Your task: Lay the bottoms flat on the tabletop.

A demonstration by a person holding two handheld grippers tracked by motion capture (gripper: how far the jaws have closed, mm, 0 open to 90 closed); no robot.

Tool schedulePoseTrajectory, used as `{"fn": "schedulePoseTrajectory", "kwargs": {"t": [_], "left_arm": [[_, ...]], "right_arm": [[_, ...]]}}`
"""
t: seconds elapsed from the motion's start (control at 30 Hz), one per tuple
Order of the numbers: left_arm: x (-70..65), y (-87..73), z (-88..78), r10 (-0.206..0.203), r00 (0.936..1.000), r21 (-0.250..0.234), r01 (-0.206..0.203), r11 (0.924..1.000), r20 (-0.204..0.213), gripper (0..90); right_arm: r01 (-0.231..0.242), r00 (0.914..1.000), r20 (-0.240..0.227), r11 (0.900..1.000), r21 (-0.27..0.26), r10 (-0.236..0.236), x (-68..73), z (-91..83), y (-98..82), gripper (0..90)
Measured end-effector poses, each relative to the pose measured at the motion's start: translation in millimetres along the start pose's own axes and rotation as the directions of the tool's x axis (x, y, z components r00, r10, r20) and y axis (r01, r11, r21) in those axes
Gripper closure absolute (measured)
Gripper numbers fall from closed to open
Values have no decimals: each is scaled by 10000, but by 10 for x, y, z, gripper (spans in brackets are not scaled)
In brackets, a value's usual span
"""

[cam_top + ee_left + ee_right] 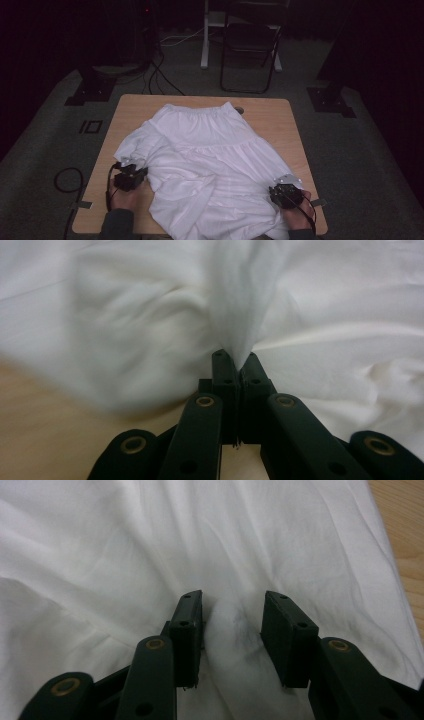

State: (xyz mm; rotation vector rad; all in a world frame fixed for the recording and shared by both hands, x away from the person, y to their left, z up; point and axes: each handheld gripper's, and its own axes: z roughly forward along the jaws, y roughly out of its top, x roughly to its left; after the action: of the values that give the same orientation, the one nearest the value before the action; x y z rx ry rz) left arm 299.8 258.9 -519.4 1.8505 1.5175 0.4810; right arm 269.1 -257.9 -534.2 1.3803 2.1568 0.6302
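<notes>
Left gripper (134,172) low at the person's left, jaws pinched together, right gripper (281,192) low at the right, jaws partly apart, both hands gripping from behind

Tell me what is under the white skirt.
The white skirt lies on the wooden table, whose bare top shows around the cloth. Whatever lies beneath the cloth is covered. The left gripper pinches its edge.

High view dim overall; room beyond table (280,115) near black, white garment (210,155) brightest patch, soft low-contrast shadows in folds. Left gripper view bright, cloth at upper left smeared by motion blur, jaws sharper. Right gripper view evenly lit, fairly sharp, faint grey shadow between jaws.
</notes>
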Motion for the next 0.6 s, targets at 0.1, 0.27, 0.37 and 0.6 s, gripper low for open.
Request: {"fn": "schedulePoseTrajectory", "kwargs": {"t": [0.1, 0.27, 0.37, 0.6], "left_arm": [[132, -91, -213, -321, 9993, -278, 315, 9991, -201, 887], [241, -145, -556, -530, 9972, -909, 481, 9947, -519, 886], [240, -115, -699, -592, 9968, -1340, 516, 9896, -534, 885], [-62, 257, -674, 285, 9985, -2177, -177, 9758, 468, 885]], "right_arm": [[-7, 10000, -2, 10000, 0, 7, -1, 0, 0, 603], [-21, 10000, -44, 10000, -29, 21, -5, 1, -4, 603], [-28, 10000, -66, 10000, -57, 27, -9, 1, -9, 603], [-1, 10000, -48, 10000, -77, 1, -6, 2, -11, 603]]}}
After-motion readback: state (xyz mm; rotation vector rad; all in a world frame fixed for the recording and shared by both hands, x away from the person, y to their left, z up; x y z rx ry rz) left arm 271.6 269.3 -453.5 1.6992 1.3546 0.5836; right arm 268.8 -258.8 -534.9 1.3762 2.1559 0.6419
